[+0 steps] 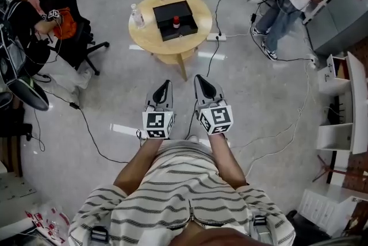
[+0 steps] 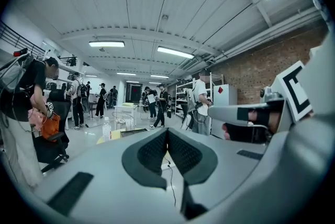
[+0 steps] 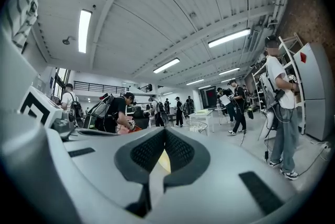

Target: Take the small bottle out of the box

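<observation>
Topping round wooden table (image 1: 145, 39), square black box (image 1: 167, 11)

Black box (image 1: 167, 12); red-topped small bottle (image 1: 176, 23); pale wood table (image 1: 146, 38); black-white striped shirt (image 1: 172, 204); grey floor (image 1: 259, 107).

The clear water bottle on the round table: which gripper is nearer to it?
Left. The left gripper hangs well short of the water bottle, slightly to its right; the right gripper is equally far back but farther right.
</observation>
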A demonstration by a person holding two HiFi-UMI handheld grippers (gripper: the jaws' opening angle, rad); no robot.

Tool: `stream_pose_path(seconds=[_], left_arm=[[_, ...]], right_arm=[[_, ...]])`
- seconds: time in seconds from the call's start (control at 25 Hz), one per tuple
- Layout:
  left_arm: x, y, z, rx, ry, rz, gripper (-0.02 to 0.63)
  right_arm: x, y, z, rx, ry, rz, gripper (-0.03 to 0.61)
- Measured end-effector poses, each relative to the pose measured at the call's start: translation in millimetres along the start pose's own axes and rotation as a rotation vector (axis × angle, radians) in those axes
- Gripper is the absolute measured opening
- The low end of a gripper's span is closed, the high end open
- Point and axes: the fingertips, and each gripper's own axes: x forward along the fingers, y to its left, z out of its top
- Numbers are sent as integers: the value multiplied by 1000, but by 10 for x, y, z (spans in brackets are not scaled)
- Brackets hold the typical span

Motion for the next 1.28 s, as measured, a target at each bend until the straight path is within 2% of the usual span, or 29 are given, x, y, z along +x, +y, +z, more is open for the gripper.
stream_pose_path(seconds=[0.2, 0.64, 0.92, 1.28], left_arm=[[-59, -198, -62, -7, 10, 25, 21], [134, -146, -249, -10, 50, 44, 21], [590, 81, -272, -25, 58, 24, 21], [1392, 634, -69, -26, 68, -34, 21]], right_arm=[[-170, -129, -49, 8, 0, 7, 18], [-8, -296, -228, 36, 30, 16, 18], [431, -454, -271, 17, 50, 16, 18], [1307, -731, -95, 9, 48, -40, 18]])
